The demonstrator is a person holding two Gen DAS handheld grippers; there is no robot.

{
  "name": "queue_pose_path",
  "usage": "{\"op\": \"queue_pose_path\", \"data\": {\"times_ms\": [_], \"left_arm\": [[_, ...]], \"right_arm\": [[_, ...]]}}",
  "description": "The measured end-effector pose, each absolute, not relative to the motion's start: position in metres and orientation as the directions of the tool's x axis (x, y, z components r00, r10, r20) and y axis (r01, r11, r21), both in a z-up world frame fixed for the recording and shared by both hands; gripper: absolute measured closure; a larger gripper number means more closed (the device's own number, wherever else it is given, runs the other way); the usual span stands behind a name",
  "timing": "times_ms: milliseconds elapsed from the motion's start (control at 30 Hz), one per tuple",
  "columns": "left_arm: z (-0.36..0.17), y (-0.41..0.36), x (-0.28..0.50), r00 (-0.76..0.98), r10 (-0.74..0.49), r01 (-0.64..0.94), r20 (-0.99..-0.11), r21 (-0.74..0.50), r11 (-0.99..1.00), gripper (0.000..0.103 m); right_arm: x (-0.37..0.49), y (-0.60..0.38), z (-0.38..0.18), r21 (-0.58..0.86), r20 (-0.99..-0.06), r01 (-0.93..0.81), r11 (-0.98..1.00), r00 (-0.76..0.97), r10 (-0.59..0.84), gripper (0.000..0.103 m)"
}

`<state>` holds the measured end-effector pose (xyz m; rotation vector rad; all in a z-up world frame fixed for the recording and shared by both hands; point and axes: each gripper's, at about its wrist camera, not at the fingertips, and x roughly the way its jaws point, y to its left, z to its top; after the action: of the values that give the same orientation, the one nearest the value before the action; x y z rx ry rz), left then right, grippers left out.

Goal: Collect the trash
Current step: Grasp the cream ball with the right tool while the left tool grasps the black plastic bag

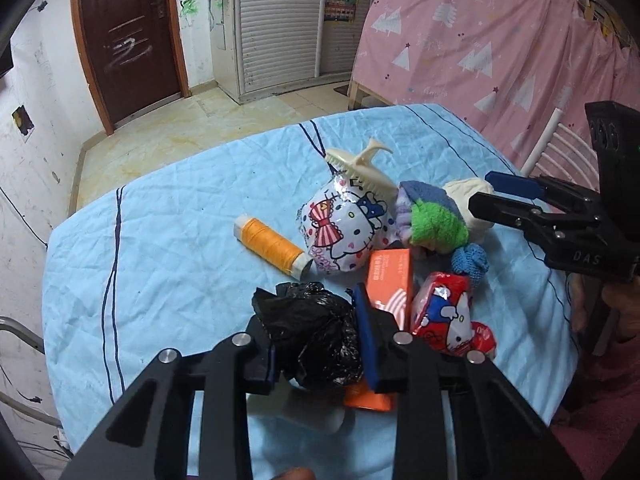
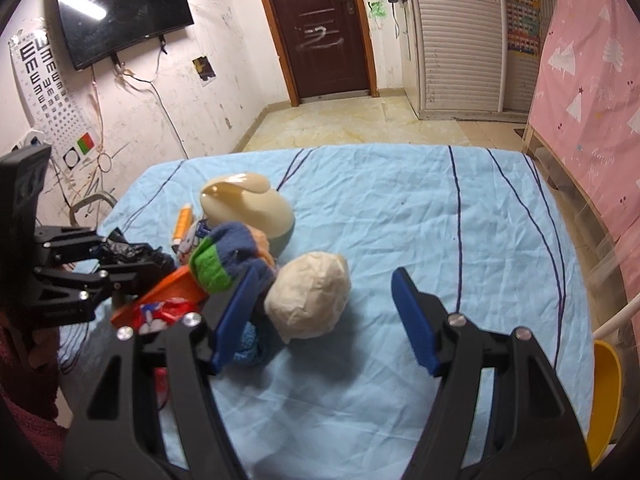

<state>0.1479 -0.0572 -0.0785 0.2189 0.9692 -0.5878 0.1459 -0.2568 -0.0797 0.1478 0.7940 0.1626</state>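
Observation:
A crumpled black plastic bag [image 1: 316, 336] lies at the near edge of the blue-clothed table [image 1: 180, 240], and my left gripper [image 1: 316, 320] is shut on it, pads pressing both sides. The same gripper [image 2: 120, 256] shows at the left of the right wrist view with the bag [image 2: 132, 250] in it. My right gripper [image 2: 324, 300] stands open, its pads on either side of a cream crumpled ball [image 2: 308, 296] without touching it. It also shows in the left wrist view [image 1: 500, 196].
Around the bag lie an orange thread spool [image 1: 272, 242], a white cartoon-cat wrapper [image 1: 344, 228], an orange box [image 1: 390, 280], a red tissue pack [image 1: 444, 312], rolled socks [image 1: 432, 216] and a cream comb [image 1: 360, 164]. A yellow bin [image 2: 608, 392] stands beyond the table's right edge.

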Motion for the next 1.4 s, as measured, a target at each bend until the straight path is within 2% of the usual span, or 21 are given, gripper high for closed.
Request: {"op": "queue_pose_path", "data": {"times_ms": [367, 467, 567, 933, 1400], "left_arm": [[-0.049, -0.038, 0.15, 0.522, -0.378, 0.506, -0.764, -0.079, 0.859, 0.084], [-0.043, -0.037, 0.15, 0.539, -0.369, 0.497, -0.757, -0.068, 0.865, 0.084], [-0.042, -0.038, 0.151, 0.542, -0.361, 0.49, -0.759, -0.064, 0.87, 0.084], [-0.019, -0.043, 0.144, 0.579, -0.359, 0.48, -0.732, -0.05, 0.876, 0.084], [0.009, -0.122, 0.117, 0.587, -0.392, 0.573, -0.709, 0.021, 0.82, 0.084]], "right_arm": [[0.154, -0.258, -0.089, 0.204, -0.718, -0.082, 0.975, 0.665, 0.206, 0.037], [0.155, -0.255, -0.092, 0.227, -0.719, -0.111, 0.967, 0.651, 0.244, 0.058], [0.153, -0.247, -0.089, 0.177, -0.72, -0.116, 0.977, 0.662, 0.209, 0.058], [0.13, -0.266, -0.065, 0.178, -0.656, -0.092, 0.98, 0.731, 0.187, 0.058], [0.086, -0.338, -0.052, 0.217, -0.59, 0.001, 0.976, 0.797, 0.13, 0.058]]}}
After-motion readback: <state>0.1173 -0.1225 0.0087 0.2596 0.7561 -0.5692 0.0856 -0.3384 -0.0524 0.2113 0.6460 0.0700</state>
